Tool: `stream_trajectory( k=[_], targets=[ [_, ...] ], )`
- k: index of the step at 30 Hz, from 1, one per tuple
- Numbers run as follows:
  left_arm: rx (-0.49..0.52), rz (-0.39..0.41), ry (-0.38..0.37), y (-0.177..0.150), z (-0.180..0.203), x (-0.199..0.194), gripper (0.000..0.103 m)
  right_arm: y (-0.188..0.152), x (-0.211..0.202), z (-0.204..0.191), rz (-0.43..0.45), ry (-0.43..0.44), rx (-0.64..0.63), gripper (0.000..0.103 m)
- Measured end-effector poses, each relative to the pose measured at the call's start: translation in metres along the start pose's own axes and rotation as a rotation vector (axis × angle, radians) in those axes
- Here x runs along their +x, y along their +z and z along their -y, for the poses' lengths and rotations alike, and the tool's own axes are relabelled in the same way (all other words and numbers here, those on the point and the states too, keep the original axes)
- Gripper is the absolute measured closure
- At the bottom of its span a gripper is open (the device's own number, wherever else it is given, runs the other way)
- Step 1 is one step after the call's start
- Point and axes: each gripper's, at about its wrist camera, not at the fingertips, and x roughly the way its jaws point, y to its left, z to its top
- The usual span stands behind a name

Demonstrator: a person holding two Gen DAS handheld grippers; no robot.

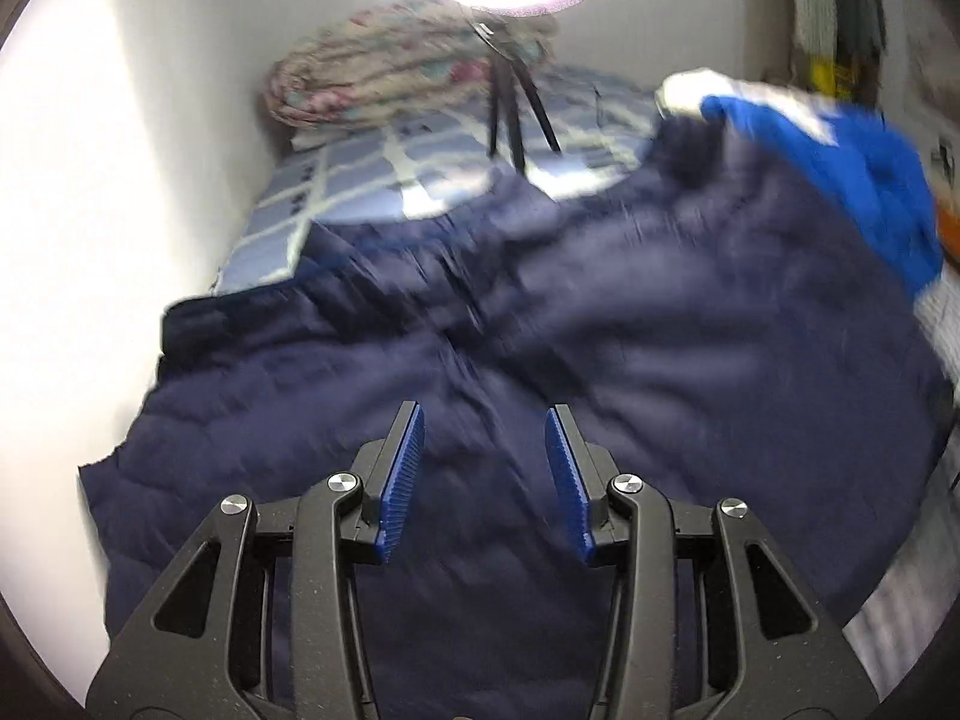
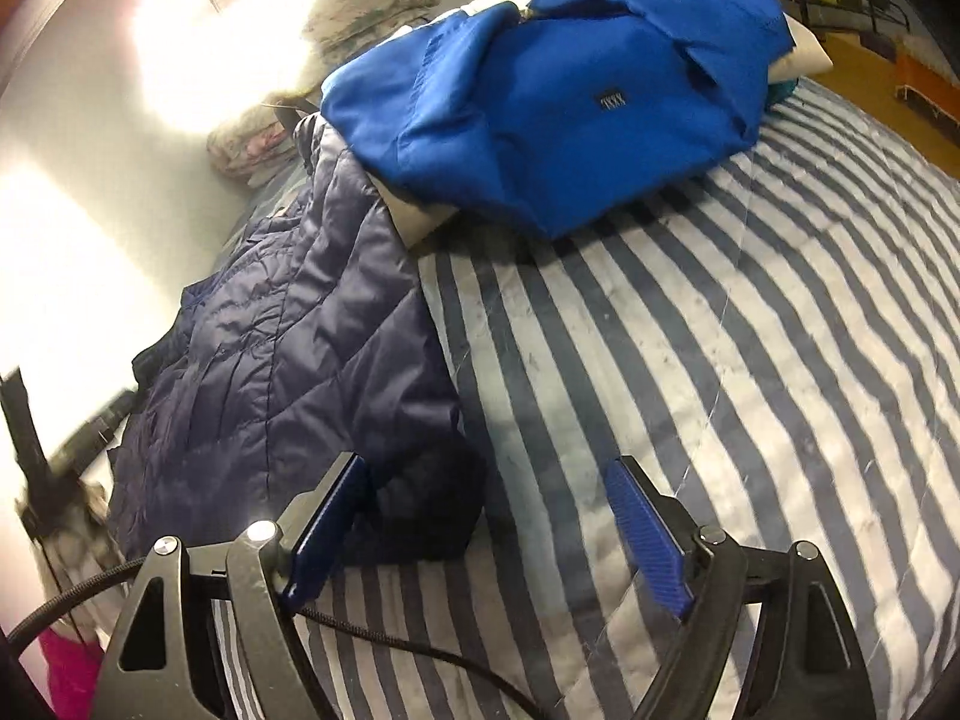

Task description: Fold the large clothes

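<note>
Through the left wrist camera, we are looking down along our left hand-held gripper, which is hanging released, its two blue ribbed pads parted with nothing between them. Below it, a dark navy quilted jacket is spreading across most of the view, lying on the bed. The picture is blurring, so we cannot tell the jacket's finer folds. Past the jacket's far edge, a blue-and-white checked cover is showing, with a black tripod standing on it and a rolled floral blanket lying behind, against the white wall. At the upper right, a bright blue garment is lying beside the jacket, touching its far right edge.

Through the right wrist camera, we are looking along our right hand-held gripper, also released, its pads spread wide and gripping nothing. Its left pad is sitting just beside the near corner of the navy jacket, which is lying along the left side of the bed on a blue-and-white striped quilt. The bright blue garment is lying in a heap at the far end of the quilt, a small dark label facing us, its edge overlapping the jacket's far end. A black cable is trailing across the quilt near the gripper.
</note>
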Motion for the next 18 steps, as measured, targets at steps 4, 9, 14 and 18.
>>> stream_trajectory(
  k=[4, 9, 14, 18],
  targets=[
    [0.043, -0.019, 0.068, -0.023, 0.02, 0.034, 0.06, 0.001, 0.005, -0.006, 0.014, 0.021, 0.02, 0.016],
    [-0.021, -0.004, 0.048, -0.019, 0.015, 0.007, 0.06, 0.009, 0.013, -0.015, 0.023, 0.099, 0.084, 0.032],
    [-0.098, 0.057, -0.041, -0.034, 0.011, -0.043, 0.06, 0.012, 0.023, -0.021, 0.002, 0.169, 0.136, 0.052],
    [-0.07, 0.012, -0.063, -0.051, 0.026, -0.032, 0.06, 0.014, 0.019, -0.023, 0.011, 0.186, 0.16, 0.056]
  ],
)
